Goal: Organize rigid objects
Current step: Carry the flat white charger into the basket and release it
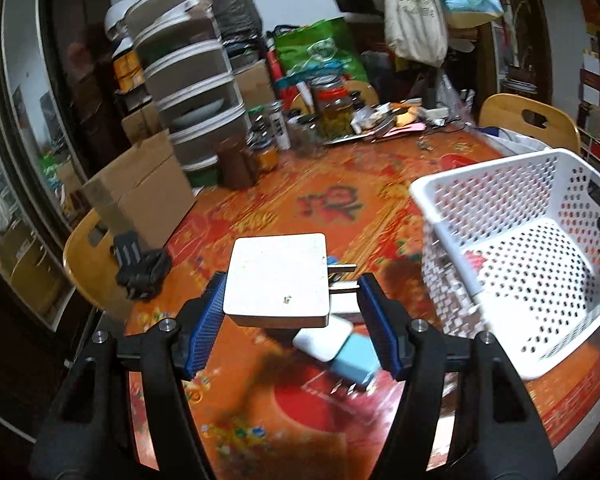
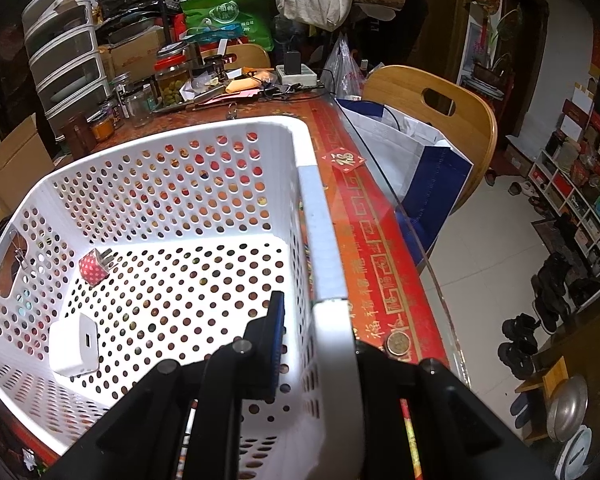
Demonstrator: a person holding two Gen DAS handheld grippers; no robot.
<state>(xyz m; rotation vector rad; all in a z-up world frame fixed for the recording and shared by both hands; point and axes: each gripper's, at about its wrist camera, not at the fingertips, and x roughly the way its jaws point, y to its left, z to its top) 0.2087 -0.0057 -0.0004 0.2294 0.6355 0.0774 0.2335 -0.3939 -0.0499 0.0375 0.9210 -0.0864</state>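
Note:
My left gripper (image 1: 291,282) is shut on a white square charger (image 1: 276,276), held flat above the red patterned table (image 1: 340,208) with its metal prongs toward the right pad. Under it on the table lie another white charger (image 1: 322,338) and a light blue charger (image 1: 356,362). The white perforated basket (image 1: 540,184) stands to the right. My right gripper (image 2: 320,320) is shut on the basket's (image 2: 180,136) right wall, one finger (image 2: 274,332) inside it. Inside the basket lie a red dotted charger (image 2: 94,266) and a white charger (image 2: 74,344).
Cardboard boxes (image 1: 140,192), a stack of plastic drawers (image 1: 188,80) and jars (image 1: 336,108) crowd the far and left side of the table. A black clip (image 1: 140,268) lies on the left wooden chair. Another chair (image 2: 440,120) with a bag stands beyond the table's glass edge (image 2: 420,240). A coin (image 2: 398,345) lies by the basket.

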